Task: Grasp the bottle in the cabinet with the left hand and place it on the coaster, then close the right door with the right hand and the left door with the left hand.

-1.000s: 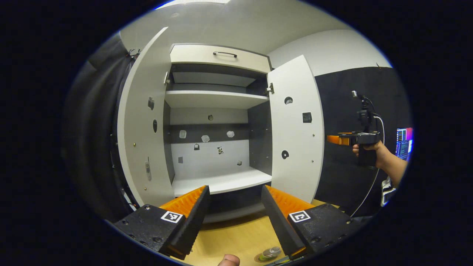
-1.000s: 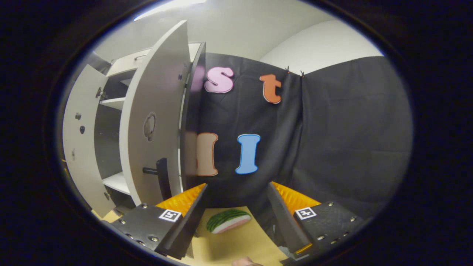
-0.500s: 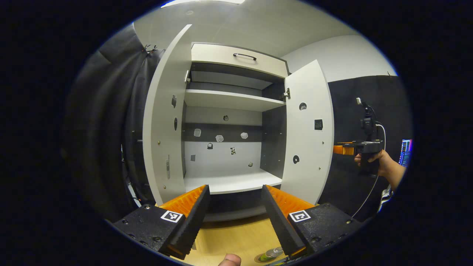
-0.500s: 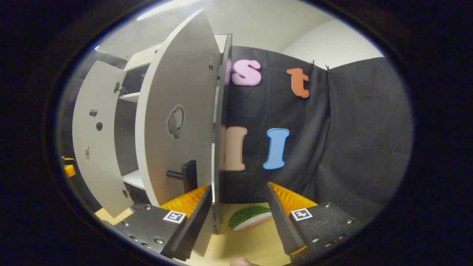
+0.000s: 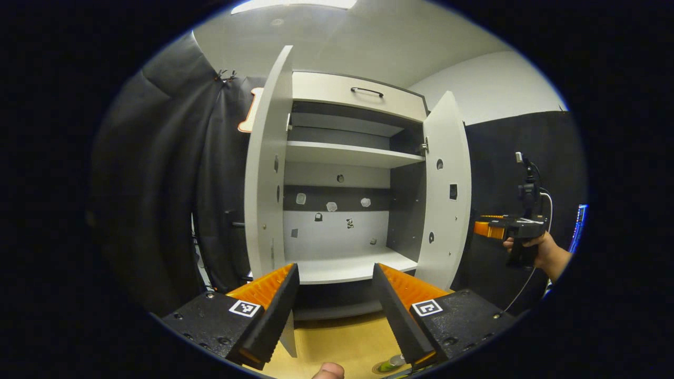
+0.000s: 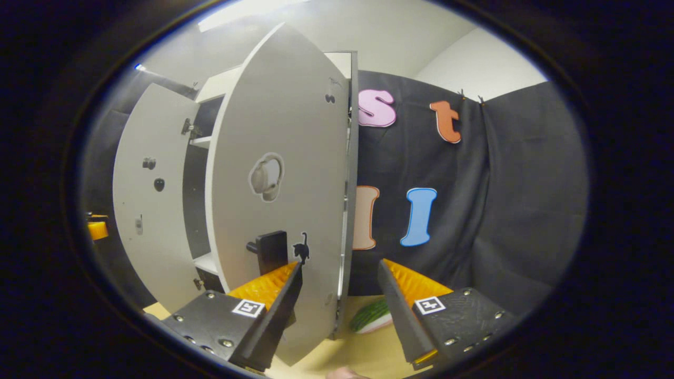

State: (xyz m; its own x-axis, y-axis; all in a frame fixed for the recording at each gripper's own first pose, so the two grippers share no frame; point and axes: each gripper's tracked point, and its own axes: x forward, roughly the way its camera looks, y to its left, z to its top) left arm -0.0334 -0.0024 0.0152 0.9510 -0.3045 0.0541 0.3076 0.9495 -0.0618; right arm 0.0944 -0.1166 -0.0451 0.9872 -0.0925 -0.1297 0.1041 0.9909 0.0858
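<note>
The white cabinet stands with both doors open and its shelves bare. The small bottle sits on the round coaster on the wooden table, just under my left gripper's right finger. My left gripper is open, empty, in front of the cabinet's lower shelf. My right gripper is open, its left finger against the outer face of the right door below the dark handle; the door's free edge lies between its fingers. From the left gripper view the right gripper reaches behind the right door.
The left door stands nearly edge-on, also seen as the left door. A watermelon-slice toy lies on the table right of the cabinet. A hand holds the right gripper. The left gripper peeks past the left door.
My right gripper has closed in on the right door's outer face, and the door edge now sits between its fingers. The left gripper has drifted left, so the cabinet sits farther right.
</note>
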